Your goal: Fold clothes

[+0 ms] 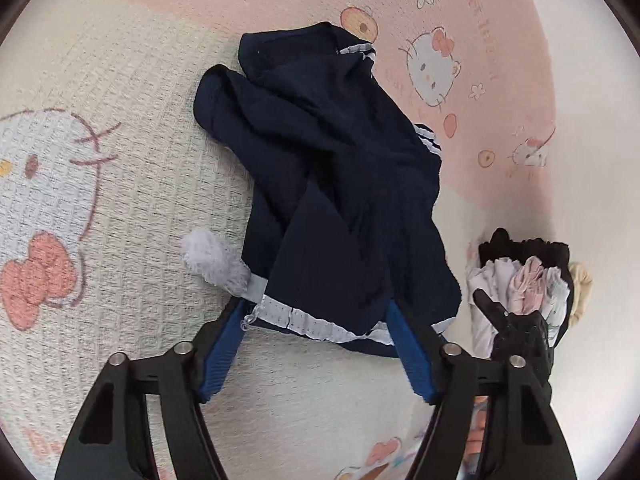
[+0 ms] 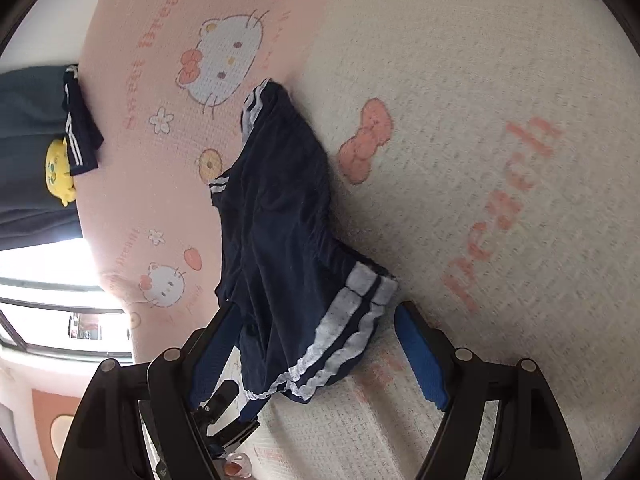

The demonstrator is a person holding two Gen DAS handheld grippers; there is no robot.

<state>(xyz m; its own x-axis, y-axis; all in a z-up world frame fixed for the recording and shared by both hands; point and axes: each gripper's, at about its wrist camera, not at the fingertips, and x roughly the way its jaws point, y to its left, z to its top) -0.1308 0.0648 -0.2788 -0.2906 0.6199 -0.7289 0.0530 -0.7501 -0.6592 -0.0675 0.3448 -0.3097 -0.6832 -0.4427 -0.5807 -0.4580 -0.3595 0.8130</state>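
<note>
The navy shorts (image 1: 336,184) lie crumpled, unfolded, on the blanket (image 1: 120,200); both tools (image 1: 320,320) (image 2: 320,320) gape wide at six o'clock, gripping nothing.

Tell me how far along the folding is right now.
Done: a stack of small folded clothes sits at the side of the blanket. In hand: the navy shorts still lie crumpled; the left gripper and the right gripper both have their jaws open around the striped edge, with no grip visible yet. Left: flatten and fold the shorts. A second navy piece at the blanket's edge looks folded, though I can't confirm.
</note>
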